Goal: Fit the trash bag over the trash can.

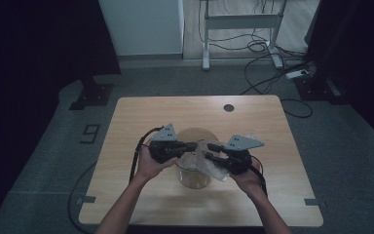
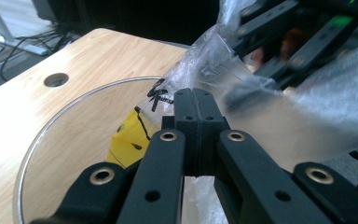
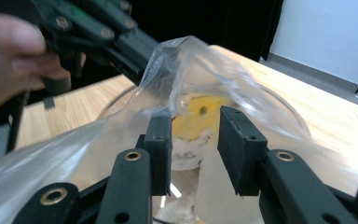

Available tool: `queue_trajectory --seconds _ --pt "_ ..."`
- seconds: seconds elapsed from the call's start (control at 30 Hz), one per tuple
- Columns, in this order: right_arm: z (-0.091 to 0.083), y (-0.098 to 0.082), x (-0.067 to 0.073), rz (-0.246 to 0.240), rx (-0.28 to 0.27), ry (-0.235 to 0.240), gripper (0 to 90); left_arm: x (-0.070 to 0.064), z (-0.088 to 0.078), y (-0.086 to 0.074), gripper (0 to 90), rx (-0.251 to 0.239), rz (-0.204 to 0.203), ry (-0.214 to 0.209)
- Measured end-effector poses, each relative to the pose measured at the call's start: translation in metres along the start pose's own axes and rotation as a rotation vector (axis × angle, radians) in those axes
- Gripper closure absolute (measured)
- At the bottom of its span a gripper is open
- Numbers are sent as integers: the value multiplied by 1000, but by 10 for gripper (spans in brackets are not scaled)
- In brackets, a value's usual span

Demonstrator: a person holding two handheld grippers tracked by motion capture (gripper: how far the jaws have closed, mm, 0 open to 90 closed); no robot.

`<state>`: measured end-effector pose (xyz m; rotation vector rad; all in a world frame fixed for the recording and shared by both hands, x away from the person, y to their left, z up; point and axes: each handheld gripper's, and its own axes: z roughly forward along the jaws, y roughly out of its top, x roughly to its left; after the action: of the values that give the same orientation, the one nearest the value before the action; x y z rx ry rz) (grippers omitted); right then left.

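Left gripper, right gripper: black, boxy. Grey three-cornered plate atop each body, behind jaws. Jaws matte black, flat rectangular pads; brass-ringed pivots and small screw holes behind jaws. Black cable trailing rearward. Forearms bare, no sleeves.

Yellow thing in the glass bowl is half hidden behind the left gripper; black scribble at 12 o'clock of it, unreadable.

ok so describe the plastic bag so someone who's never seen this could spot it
Start at the wooden table and find the round glass bowl near its middle. The plastic bag is the crinkled clear film stretched above the bowl between the left gripper and right gripper, with black marker writing.
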<state>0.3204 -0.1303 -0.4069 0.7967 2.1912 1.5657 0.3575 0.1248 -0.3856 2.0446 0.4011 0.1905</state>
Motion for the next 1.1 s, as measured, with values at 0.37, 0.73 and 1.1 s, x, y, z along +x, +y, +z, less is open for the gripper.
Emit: queue_trajectory --seconds 0.37,0.73,1.1 --pt "-12 5 2 86 -63 40 655 -3 6 -3 899 11 -9 18" --pt "3 7 4 95 -6 76 894 -6 1 -8 900 -4 3 66" --pt "-4 -2 -2 64 34 17 895 1 -19 -20 900 -36 -30 109"
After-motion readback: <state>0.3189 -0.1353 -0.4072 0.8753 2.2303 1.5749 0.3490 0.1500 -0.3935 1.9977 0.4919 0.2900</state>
